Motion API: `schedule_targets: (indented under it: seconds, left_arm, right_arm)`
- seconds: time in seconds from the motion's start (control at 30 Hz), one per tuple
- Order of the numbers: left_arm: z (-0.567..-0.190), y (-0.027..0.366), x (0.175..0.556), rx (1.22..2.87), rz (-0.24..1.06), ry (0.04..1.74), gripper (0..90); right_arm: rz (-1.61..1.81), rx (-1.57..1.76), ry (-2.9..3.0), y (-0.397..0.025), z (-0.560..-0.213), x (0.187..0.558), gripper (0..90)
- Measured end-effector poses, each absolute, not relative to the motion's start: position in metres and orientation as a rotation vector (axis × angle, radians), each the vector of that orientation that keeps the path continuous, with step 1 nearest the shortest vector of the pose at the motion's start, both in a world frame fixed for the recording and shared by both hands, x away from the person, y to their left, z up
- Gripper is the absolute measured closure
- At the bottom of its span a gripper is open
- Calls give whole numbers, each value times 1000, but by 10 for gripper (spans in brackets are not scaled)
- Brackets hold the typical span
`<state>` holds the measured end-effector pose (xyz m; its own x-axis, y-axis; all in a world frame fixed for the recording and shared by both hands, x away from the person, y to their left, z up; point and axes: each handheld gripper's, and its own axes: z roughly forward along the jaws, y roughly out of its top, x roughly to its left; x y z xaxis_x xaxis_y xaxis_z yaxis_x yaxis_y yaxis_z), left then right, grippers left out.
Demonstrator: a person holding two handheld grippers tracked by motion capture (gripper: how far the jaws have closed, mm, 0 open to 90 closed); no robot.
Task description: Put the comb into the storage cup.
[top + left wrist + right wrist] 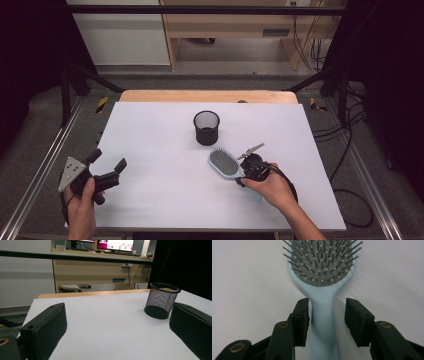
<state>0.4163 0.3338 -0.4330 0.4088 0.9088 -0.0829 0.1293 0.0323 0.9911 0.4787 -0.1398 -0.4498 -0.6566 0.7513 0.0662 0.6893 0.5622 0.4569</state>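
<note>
Right gripper (325, 322): jaws open, straddling hairbrush (323, 272) handle, ungripped | left gripper (117, 332): wide open, empty, mesh cup (161, 300) beyond | risk: off-centre closure may pivot the brush sideways.

The left gripper (106, 161) is held low at about 8 o'clock on the table, its jaws spread wide and pointing toward 1 o'clock. The right gripper (326, 315) sits at about 5 o'clock, aimed toward 10 o'clock, its jaws parted. Both forearms enter from 6 o'clock.
</note>
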Motion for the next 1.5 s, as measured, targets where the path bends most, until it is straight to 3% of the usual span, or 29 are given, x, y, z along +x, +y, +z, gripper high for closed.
schedule_targets:
  seconds: [0.63,0.93,1.5]
  left_arm:
    - [-433,332,417,1436,792,991,12]
    - [-433,331,416,1441,798,986,12]
    - [-431,324,413,1456,773,995,10]
  right_arm:
    - [653,1175,2682,-134,-455,479,686]
    - [661,1107,2661,-137,-453,474,695]
    - [1043,1036,2381,-161,-415,461,695]
